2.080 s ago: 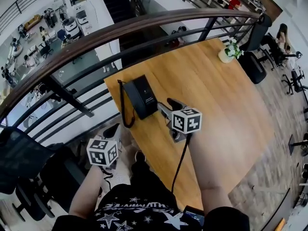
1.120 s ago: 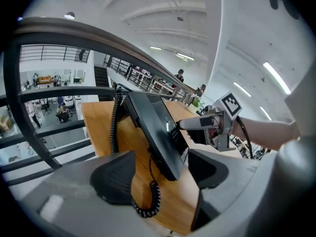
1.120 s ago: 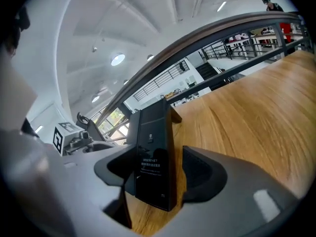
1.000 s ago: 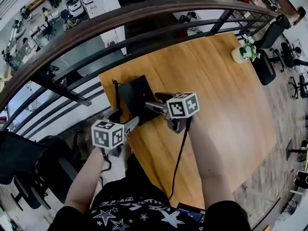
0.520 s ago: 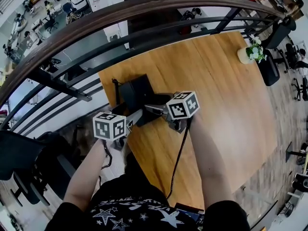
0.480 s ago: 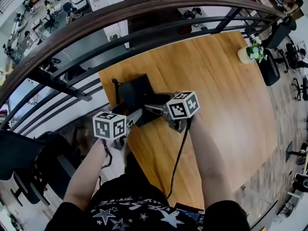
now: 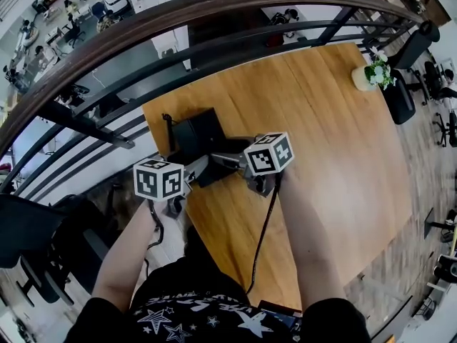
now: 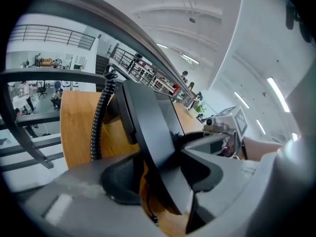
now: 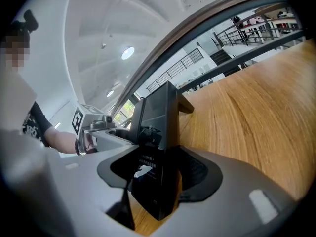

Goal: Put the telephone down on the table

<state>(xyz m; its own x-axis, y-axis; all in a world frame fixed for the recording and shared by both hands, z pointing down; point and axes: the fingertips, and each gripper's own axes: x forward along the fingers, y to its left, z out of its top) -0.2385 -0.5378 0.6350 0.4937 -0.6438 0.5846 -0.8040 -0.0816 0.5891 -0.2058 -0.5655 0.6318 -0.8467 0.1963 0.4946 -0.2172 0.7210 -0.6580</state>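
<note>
Telephone [image 7: 196, 138] at table [image 7: 335, 141] corner, railing [image 7: 214, 8] alongside; bare table rightward.

The left gripper [image 8: 158, 179] has just been closing its jaws, and a black telephone [image 8: 148, 127] stands on edge between them, a pad against each side, though a sliver of wood shows low by the left-hand pad. Its coiled cord [image 8: 98, 127] hangs at the left over the wooden table [image 8: 79, 127]. Beyond the telephone, the right gripper [image 8: 190, 138] reaches in, with its marker cube [image 8: 237, 118] and a forearm [image 8: 261, 149] behind. A dark handrail [image 8: 98, 14] curves overhead.
</note>
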